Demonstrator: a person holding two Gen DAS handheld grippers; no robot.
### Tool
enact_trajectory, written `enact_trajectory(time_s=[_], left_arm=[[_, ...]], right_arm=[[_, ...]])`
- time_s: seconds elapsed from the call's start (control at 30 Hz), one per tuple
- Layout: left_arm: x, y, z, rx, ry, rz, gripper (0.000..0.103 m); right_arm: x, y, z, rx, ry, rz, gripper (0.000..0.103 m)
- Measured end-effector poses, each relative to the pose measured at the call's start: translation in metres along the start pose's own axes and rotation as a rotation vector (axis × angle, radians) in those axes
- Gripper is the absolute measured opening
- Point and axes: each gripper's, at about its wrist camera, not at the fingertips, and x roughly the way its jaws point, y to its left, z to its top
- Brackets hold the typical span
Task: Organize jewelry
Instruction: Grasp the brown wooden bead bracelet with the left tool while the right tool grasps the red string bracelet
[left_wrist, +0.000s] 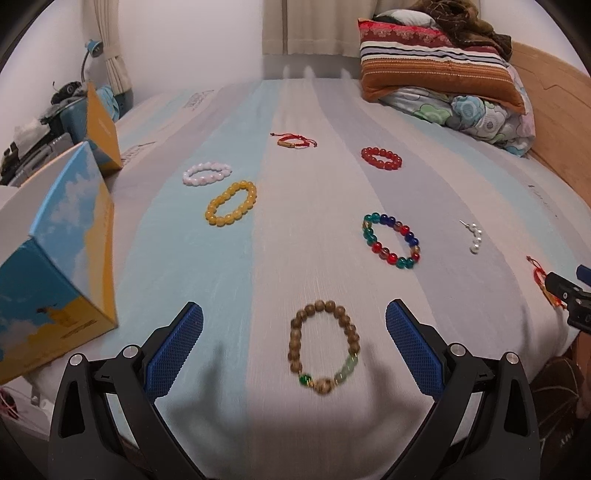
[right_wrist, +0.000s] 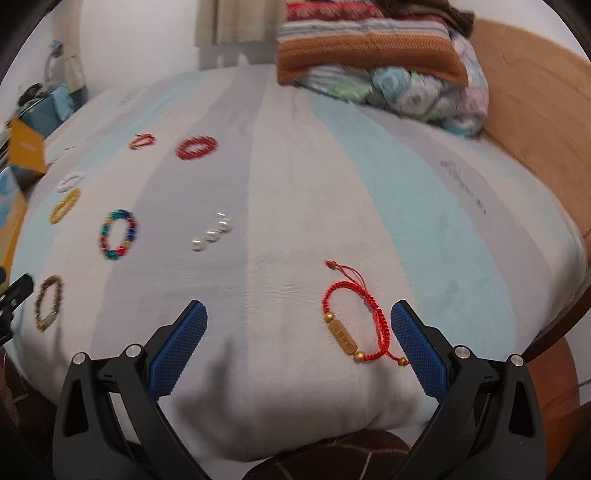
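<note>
Several bracelets lie on a striped bedsheet (left_wrist: 295, 110). My left gripper (left_wrist: 294, 325) is open, with a brown wooden-bead bracelet (left_wrist: 323, 347) lying between its fingers on the sheet. Farther off lie a multicolour bead bracelet (left_wrist: 392, 240), a yellow bracelet (left_wrist: 231, 202), a white bracelet (left_wrist: 207, 174), a red bead bracelet (left_wrist: 381, 158), a red cord bracelet (left_wrist: 295, 142) and a pearl piece (left_wrist: 474, 237). My right gripper (right_wrist: 299, 325) is open above a red cord bracelet with gold beads (right_wrist: 356, 321), which lies close to its right finger.
An open blue-and-yellow box (left_wrist: 55, 266) stands at the left edge of the bed, its lid (left_wrist: 101, 129) behind it. Pillows and a folded quilt (left_wrist: 443, 74) sit at the head, by a wooden headboard (left_wrist: 554, 122). The bed's near edge runs just under both grippers.
</note>
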Motion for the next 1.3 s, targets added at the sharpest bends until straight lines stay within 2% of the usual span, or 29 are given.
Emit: enact_trajectory(time_s=[0.4,0.5,0.6,0.7,0.8,0.87,0.9,0.93,0.97,1.0,1.07,1.3], left_arm=[[0.040,0.003,-0.014,0.014,0.073,0.003,0.097],[0.044,0.004,-0.015,0.016,0.076,0.002,0.097],[0.044,0.004,-0.016,0.019,0.072,-0.003,0.096],[0.043,0.005,-0.017,0.017,0.073,-0.013,0.090],[0.042,0.005,-0.018,0.023,0.077,-0.015,0.077],[0.040,0.004,-0.018,0.029,0.078,-0.018,0.060],[0.040,0.004,-0.017,0.033,0.080,-0.021,0.055],[0.039,0.003,-0.017,0.042,0.080,-0.022,0.037],[0.037,0.002,-0.017,0.050,0.078,-0.020,0.010],[0.036,0.001,-0.017,0.055,0.077,-0.017,0.007],[0.034,0.004,-0.016,0.039,0.075,-0.029,0.007],[0.035,0.013,-0.014,-0.004,0.103,-0.035,0.007]], right_arm=[[0.068,-0.022,0.009,0.091,0.162,-0.037,0.094],[0.078,-0.029,0.010,0.125,0.174,-0.023,0.094],[0.082,-0.031,0.011,0.145,0.174,-0.017,0.091],[0.083,-0.035,0.011,0.172,0.168,-0.002,0.081],[0.081,-0.042,0.009,0.207,0.159,0.007,0.066],[0.080,-0.047,0.009,0.230,0.154,0.013,0.056],[0.079,-0.049,0.008,0.239,0.150,0.017,0.036],[0.077,-0.052,0.008,0.257,0.138,0.037,0.021],[0.076,-0.054,0.008,0.267,0.131,0.050,0.018],[0.075,-0.056,0.007,0.273,0.128,0.053,0.013],[0.073,-0.057,0.007,0.280,0.118,0.058,0.009],[0.063,-0.051,0.010,0.241,0.069,0.040,0.007]])
